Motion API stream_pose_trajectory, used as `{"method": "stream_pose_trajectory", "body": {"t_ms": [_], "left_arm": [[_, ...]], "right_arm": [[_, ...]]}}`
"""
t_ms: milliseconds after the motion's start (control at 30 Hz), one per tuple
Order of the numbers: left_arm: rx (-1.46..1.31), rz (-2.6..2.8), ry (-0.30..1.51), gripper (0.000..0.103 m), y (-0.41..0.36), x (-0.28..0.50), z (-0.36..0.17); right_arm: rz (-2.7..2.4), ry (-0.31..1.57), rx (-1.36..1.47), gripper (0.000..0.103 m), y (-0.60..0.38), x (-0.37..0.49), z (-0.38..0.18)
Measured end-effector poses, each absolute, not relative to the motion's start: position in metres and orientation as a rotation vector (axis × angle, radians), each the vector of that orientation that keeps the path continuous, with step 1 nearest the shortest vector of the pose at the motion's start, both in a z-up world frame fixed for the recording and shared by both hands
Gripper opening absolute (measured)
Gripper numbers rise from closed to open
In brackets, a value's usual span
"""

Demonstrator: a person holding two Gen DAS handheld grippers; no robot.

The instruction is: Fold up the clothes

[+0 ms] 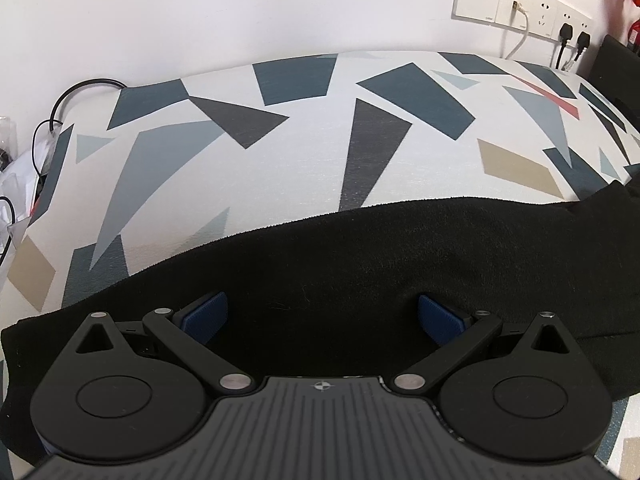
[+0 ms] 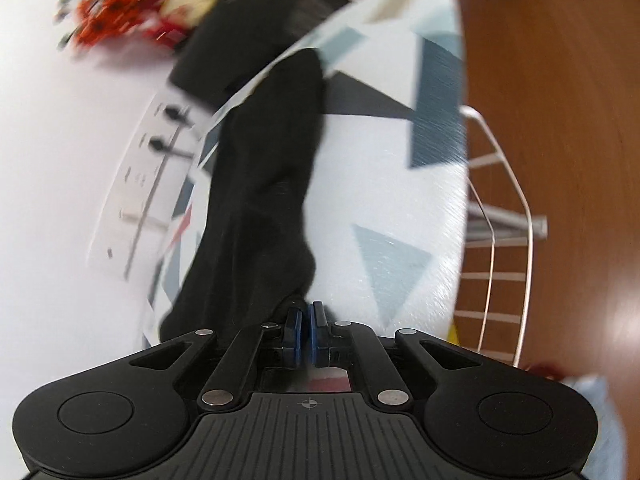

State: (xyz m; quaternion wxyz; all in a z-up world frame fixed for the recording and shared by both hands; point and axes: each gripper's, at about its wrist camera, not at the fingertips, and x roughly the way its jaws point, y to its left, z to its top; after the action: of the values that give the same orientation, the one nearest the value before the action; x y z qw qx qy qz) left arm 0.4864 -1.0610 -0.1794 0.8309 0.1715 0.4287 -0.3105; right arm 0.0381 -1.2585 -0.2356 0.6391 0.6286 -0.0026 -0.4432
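A black garment (image 1: 360, 264) lies across the near part of a table covered with a white cloth printed with grey and blue shapes (image 1: 280, 160). My left gripper (image 1: 322, 316) is open, its blue pads (image 1: 206, 314) spread wide just above the garment. In the right wrist view, which is blurred by motion, the same black garment (image 2: 264, 184) stretches away as a long band. My right gripper (image 2: 306, 328) is shut, its pads pressed together at the garment's near edge; the cloth appears pinched between them.
A white wall with a socket strip and plugged cables (image 1: 520, 4) stands behind the table. Loose cables and plastic bags (image 1: 24, 168) lie at the left edge. A white wire rack (image 2: 500, 240) stands beside the table over a brown wooden floor (image 2: 560, 80).
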Motion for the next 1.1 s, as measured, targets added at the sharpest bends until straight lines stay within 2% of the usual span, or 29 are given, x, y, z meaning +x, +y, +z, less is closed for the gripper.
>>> {"method": "stream_pose_trajectory", "body": {"t_ms": [100,267,400,500,600,767,800,900,1100], "left_arm": [[0.363,-0.669,0.905,0.103,-1.061,0.486,-0.180],[0.369,-0.673,0.911,0.103,-1.063,0.486,-0.180],[0.374,-0.677,0.912,0.103,-1.063,0.486,-0.180],[0.377,-0.681,0.913,0.103,-1.063,0.487,-0.180],[0.377,-0.685,0.907,0.103,-1.062,0.486,-0.180],[0.377,-0.686,0.903,0.103,-1.061,0.486,-0.181],[0.378,-0.686,0.903,0.103,-1.061,0.486,-0.180],[0.381,-0.686,0.904,0.103,-1.062,0.486,-0.180],[0.379,-0.671,0.915,0.103,-1.061,0.487,-0.179]], "right_arm": [[-1.002,-0.103,1.562,0.003,-1.259,0.028,-0.246],[-1.028,0.100,1.372,0.005,-1.272,0.045,-0.229],[-0.973,0.265,1.241,0.016,-1.272,0.054,-0.212],[-0.982,0.315,1.195,0.018,-1.273,0.048,-0.198],[-1.001,0.297,1.175,0.020,-1.279,0.038,-0.187],[-0.993,0.282,1.135,0.033,-1.311,0.062,-0.184],[-0.986,0.299,1.114,0.033,-1.318,0.072,-0.184],[-1.022,0.398,1.046,0.002,-1.338,0.101,-0.184],[-1.019,0.362,1.004,0.002,-1.371,0.132,-0.168]]}}
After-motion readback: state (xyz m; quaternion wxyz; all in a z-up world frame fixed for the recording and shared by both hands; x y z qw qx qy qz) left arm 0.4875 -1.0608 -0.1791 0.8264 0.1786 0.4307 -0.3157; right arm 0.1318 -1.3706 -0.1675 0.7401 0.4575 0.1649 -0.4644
